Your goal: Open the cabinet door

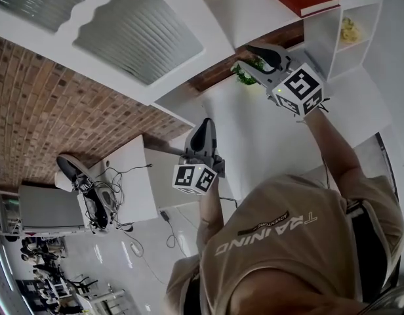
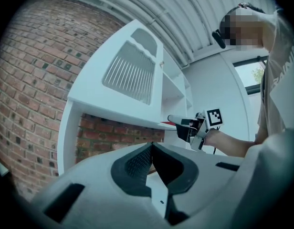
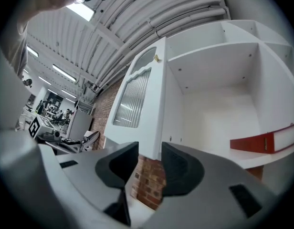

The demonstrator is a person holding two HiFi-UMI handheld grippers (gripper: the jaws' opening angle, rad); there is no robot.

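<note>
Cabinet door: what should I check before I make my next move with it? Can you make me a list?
1. Cabinet door swung open, inside showing: ok.
2. Right gripper jaws apart, closed on nothing: ok.
3. Left gripper jaws together, empty: ok.
4. Red book lying well away from the door: ok.
5. Door open as far as it will go: cannot tell.
</note>
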